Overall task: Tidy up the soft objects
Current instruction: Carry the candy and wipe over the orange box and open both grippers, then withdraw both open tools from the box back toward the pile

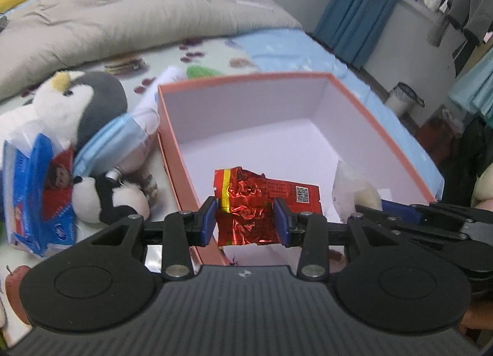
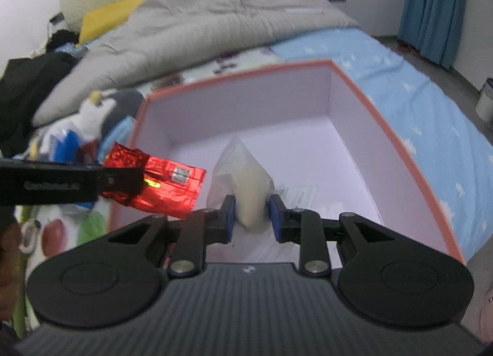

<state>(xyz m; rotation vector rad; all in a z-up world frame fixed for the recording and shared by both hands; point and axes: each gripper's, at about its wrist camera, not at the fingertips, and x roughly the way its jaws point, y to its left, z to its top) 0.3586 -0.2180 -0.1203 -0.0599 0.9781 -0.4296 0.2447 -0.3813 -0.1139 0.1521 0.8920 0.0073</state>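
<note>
A crumpled red foil packet [image 1: 255, 202] is pinched between the blue pads of my left gripper [image 1: 245, 211], just over the near left wall of an open box [image 1: 246, 78] with a salmon rim and white inside. My right gripper [image 2: 252, 205] is shut on a clear bag with a cream soft lump [image 2: 246, 177] inside it, held above the floor of the box [image 2: 234, 78]. The right wrist view shows the left gripper [image 2: 138, 177] with the red packet [image 2: 166, 186] at the left. The bag [image 1: 354, 192] also shows at the right of the left wrist view.
Left of the box on the patterned bedsheet lie a penguin plush [image 1: 77, 100], a panda plush [image 1: 104, 198], a blue face mask [image 1: 111, 140] and a blue tissue pack [image 1: 34, 189]. A grey duvet [image 1: 138, 7] covers the far bed. Blue curtains [image 1: 357, 7] hang at the right.
</note>
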